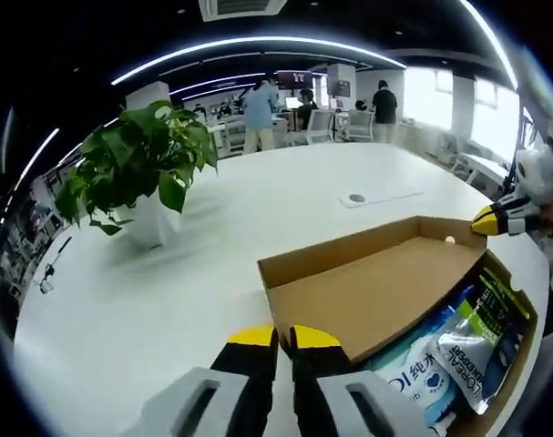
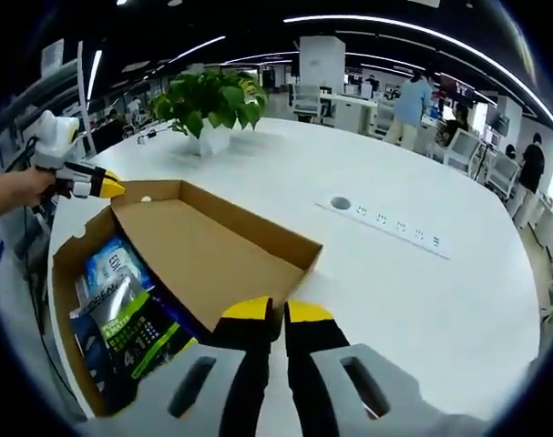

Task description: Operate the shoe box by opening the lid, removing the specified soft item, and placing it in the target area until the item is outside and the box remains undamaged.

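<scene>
Cardboard, brown and plain, forms the shoe box [image 1: 399, 300] lying near the white table's [image 1: 167, 300] edge, its lid [image 1: 367, 273] folded open over part of the inside. Left of it in the left gripper view stands a leafy potted plant [image 1: 139, 168]; the left gripper [image 1: 285, 339], jaws clenched with nothing between them, points at the lid's edge. Soft packets [image 1: 467, 341] lie inside the box, uncovered beside the lid. In the right gripper view the packets [image 2: 121, 314] sit at the box's left, and the right gripper [image 2: 278, 311], jaws pressed together and empty, hovers at the lid's [image 2: 212, 250] near edge. A power strip [image 2: 385, 223] is set into the table further right.
</scene>
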The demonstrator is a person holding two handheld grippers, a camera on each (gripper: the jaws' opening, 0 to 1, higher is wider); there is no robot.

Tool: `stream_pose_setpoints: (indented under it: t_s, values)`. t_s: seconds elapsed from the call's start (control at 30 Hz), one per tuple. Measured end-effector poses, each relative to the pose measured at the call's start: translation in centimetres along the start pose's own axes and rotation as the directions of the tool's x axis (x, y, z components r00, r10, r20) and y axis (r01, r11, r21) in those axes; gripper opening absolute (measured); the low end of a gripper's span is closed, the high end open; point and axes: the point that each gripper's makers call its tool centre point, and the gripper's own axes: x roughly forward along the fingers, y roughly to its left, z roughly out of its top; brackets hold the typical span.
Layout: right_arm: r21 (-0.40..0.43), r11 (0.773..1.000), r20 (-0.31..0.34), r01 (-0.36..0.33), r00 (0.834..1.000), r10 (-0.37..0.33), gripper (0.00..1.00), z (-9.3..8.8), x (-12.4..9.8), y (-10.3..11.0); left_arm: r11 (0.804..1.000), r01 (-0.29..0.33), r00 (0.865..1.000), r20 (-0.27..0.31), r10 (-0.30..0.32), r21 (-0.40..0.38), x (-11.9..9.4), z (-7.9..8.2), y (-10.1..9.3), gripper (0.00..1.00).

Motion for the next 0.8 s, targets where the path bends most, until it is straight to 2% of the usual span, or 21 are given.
stream_pose_setpoints:
  t_s: [0.17,0.47,0.6,0.8]
  values:
    - [0.011,1.0,-0.002,-0.009,1.0,0.009,0.06,0.0,-0.1,0.2,1.0,-0.002,1.0,-0.003,0.002,0.005,-0.2,0.0,-0.1,0.06]
    - [-0.021,0.999,-0.024,-0.033,0.999,0.033,0.08,-0.5,-0.9,0.8,1.0,0.025,0.999,-0.024,-0.024,0.009,-1.6,-0.7,-0.9,0.13]
    - [-0.021,0.999,-0.031,-0.039,0.999,0.038,0.1,-0.8,-1.5,0.9,0.999,0.034,0.999,-0.03,-0.034,0.005,-2.5,-1.1,-1.6,0.16]
    - [-0.013,0.998,-0.029,-0.065,0.997,0.065,0.18,-1.2,-2.8,1.6,0.999,0.046,0.998,-0.034,-0.045,0.01,-3.9,-1.5,-3.0,0.18]
